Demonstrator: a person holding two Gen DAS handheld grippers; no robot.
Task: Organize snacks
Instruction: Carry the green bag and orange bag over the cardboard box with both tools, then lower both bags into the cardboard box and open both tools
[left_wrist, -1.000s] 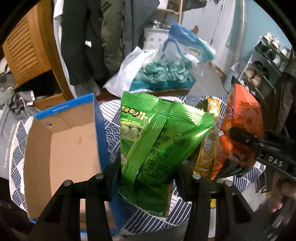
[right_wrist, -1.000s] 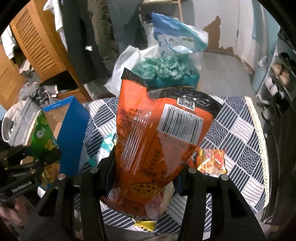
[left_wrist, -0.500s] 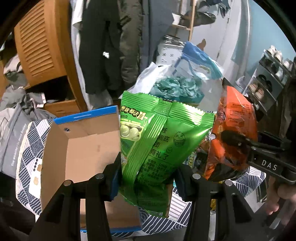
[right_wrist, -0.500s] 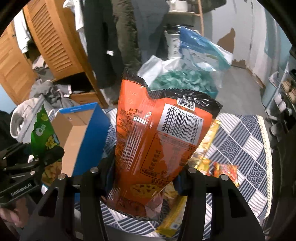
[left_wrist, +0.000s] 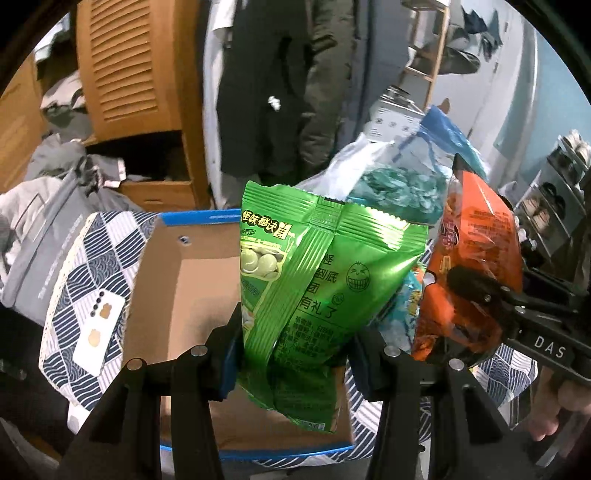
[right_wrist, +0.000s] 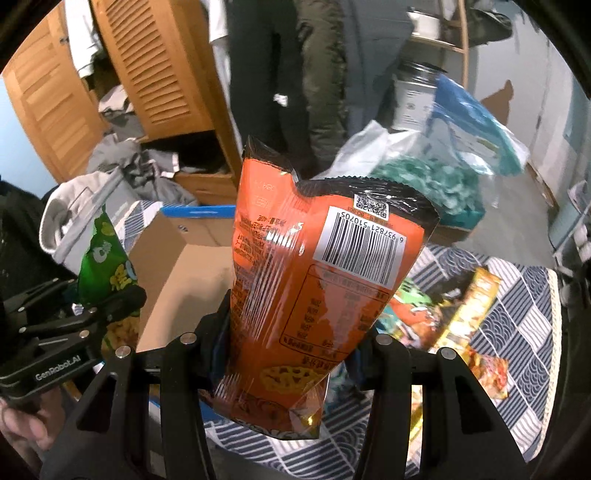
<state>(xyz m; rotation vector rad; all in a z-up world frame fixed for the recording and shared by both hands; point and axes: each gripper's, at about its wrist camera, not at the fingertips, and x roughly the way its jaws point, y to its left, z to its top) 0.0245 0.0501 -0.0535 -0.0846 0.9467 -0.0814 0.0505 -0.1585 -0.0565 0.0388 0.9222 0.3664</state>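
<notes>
Green snack bag (left_wrist: 325, 291) clamped upright in the left gripper (left_wrist: 295, 354), centre frame above the open cardboard box (left_wrist: 192, 295), likely for dropping in. Orange snack bag (right_wrist: 314, 295) pinched in the right gripper (right_wrist: 291, 354), alongside, probably next. More packets (right_wrist: 461, 314) loose on the patterned worktop (right_wrist: 517, 332), lower right.

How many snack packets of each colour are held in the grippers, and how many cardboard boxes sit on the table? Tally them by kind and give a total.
Green packet, held by the left gripper: 1
Orange packet, held by the right gripper: 1
Cardboard box, open: 1
Total: 3
</notes>
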